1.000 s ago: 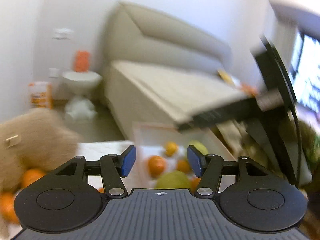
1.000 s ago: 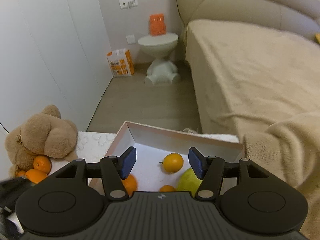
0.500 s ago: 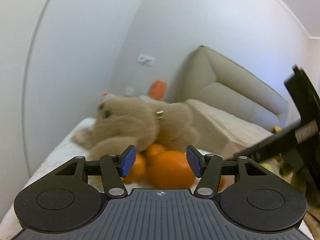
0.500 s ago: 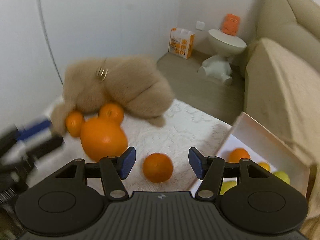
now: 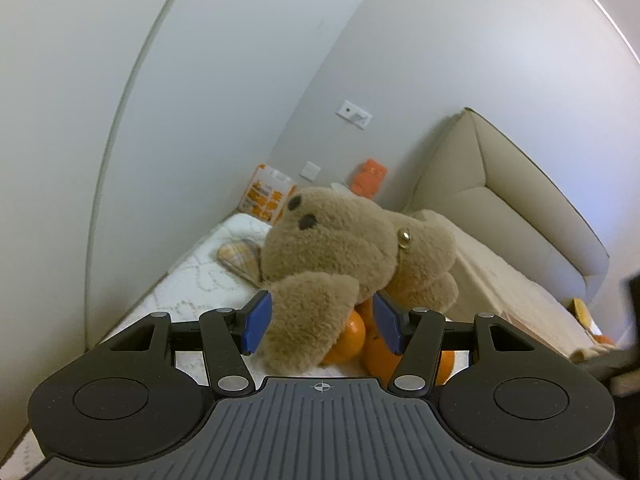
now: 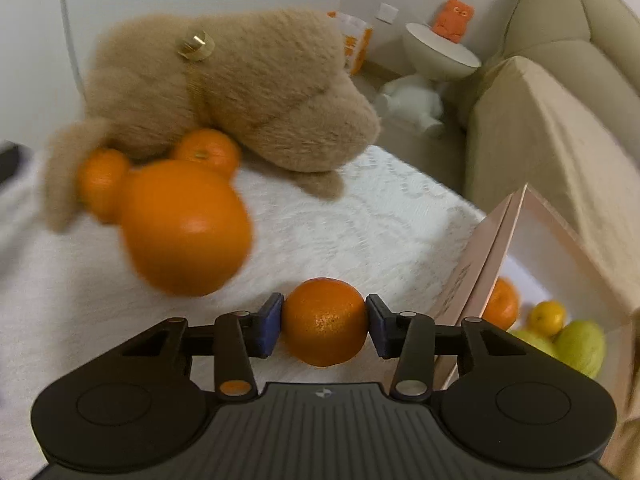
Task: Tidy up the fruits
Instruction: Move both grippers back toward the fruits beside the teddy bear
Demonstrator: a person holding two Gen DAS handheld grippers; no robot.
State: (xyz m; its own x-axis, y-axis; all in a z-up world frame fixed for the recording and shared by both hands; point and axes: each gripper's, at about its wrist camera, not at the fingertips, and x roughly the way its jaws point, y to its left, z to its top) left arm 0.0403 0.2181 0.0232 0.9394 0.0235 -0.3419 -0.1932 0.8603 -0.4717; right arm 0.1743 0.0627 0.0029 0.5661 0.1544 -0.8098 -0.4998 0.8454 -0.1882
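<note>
On the white lace cloth (image 6: 360, 216), a big smooth orange (image 6: 186, 226) lies blurred beside the plush bear (image 6: 240, 88). The right gripper (image 6: 324, 322) closes on a small dimpled orange (image 6: 324, 320), pads touching. The left gripper (image 5: 320, 322) stands half open around the bear's paw (image 5: 308, 320). Lettering on the box (image 6: 460, 280) is unreadable.

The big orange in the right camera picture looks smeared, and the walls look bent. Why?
Right wrist view: the big orange and the teddy bear are motion-blurred, while the small orange between the pads is sharp. Left wrist view: sharp, but the fisheye lens bows the wall edge.
</note>
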